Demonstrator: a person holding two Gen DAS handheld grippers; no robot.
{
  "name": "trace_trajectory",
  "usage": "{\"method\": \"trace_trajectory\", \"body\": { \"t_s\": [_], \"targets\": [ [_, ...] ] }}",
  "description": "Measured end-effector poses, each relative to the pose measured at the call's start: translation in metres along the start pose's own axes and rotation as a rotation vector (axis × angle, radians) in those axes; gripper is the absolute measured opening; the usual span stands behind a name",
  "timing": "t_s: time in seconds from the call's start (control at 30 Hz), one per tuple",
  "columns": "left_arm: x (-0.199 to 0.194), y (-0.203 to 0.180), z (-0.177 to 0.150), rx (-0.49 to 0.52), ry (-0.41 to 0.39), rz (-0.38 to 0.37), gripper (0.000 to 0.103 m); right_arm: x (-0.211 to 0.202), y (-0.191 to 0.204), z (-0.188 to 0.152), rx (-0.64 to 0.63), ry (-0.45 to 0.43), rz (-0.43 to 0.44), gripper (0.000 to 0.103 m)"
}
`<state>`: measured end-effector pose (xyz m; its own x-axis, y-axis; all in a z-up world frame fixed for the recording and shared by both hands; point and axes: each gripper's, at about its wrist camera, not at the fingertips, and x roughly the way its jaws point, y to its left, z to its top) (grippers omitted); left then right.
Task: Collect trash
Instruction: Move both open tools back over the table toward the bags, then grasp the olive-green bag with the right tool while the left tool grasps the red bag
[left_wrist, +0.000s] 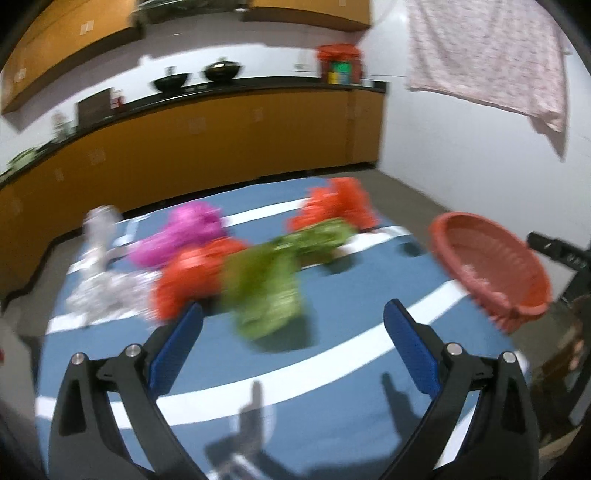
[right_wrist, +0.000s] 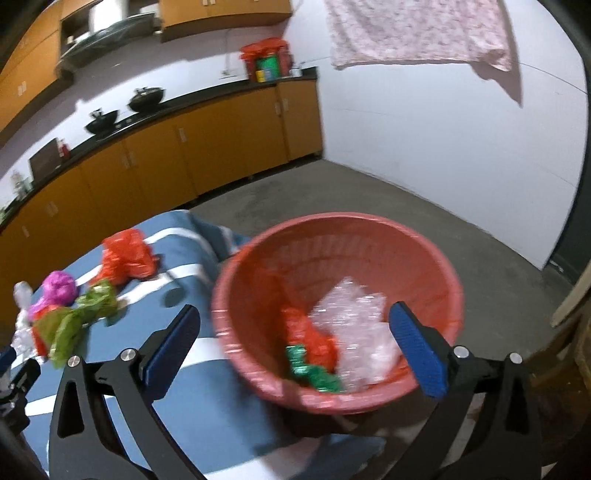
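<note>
Crumpled plastic bags lie on a blue, white-striped table (left_wrist: 332, 369): a green bag (left_wrist: 264, 295) nearest, an orange one (left_wrist: 192, 277), a pink one (left_wrist: 184, 232), clear plastic (left_wrist: 103, 280), a second green bag (left_wrist: 317, 236) and a far orange bag (left_wrist: 336, 206). My left gripper (left_wrist: 293, 325) is open and empty just short of the near green bag. A red basket (left_wrist: 491, 266) stands at the table's right edge. In the right wrist view the basket (right_wrist: 258, 266) holds clear plastic (right_wrist: 358, 332), an orange bag (right_wrist: 310, 332) and a green wrapper (right_wrist: 314, 373). My right gripper (right_wrist: 295, 332) is open over it.
Orange kitchen cabinets (left_wrist: 221, 147) with a black counter run behind the table, with woks (left_wrist: 221, 70) and a red-lidded container (left_wrist: 340, 62) on top. A pink cloth (left_wrist: 491, 55) hangs on the white wall at right. Grey floor (right_wrist: 369, 192) surrounds the table.
</note>
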<state>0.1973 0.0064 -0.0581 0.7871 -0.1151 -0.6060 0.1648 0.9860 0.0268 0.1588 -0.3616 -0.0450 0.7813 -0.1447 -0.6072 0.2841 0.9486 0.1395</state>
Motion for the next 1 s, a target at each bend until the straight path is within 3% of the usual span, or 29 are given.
{"method": "trace_trajectory", "body": {
  "t_s": [0.2, 0.37, 0.67, 0.8, 0.93, 1.0],
  "targets": [
    [-0.009, 0.074, -0.018, -0.093, 0.017, 0.159, 0.096, 0.008, 0.076, -0.004, -0.104, 0.045, 0.105, 0.08],
    [-0.019, 0.119, -0.031, -0.177, 0.017, 0.236, 0.096, 0.02, 0.133, -0.005, -0.115, 0.09, 0.184, 0.077],
    [-0.025, 0.165, -0.04, -0.241, 0.005, 0.31, 0.096, 0.058, 0.22, -0.018, -0.095, 0.213, 0.262, 0.07],
    [-0.024, 0.179, -0.039, -0.264, -0.001, 0.321, 0.096, 0.065, 0.243, -0.03, -0.162, 0.244, 0.283, 0.066],
    [-0.019, 0.186, -0.038, -0.277, -0.002, 0.317, 0.096, 0.076, 0.247, -0.039, -0.191, 0.293, 0.284, 0.048],
    [-0.017, 0.188, -0.036, -0.285, -0.004, 0.306, 0.096, 0.079, 0.246, -0.043, -0.206, 0.303, 0.279, 0.023]
  ]
}}
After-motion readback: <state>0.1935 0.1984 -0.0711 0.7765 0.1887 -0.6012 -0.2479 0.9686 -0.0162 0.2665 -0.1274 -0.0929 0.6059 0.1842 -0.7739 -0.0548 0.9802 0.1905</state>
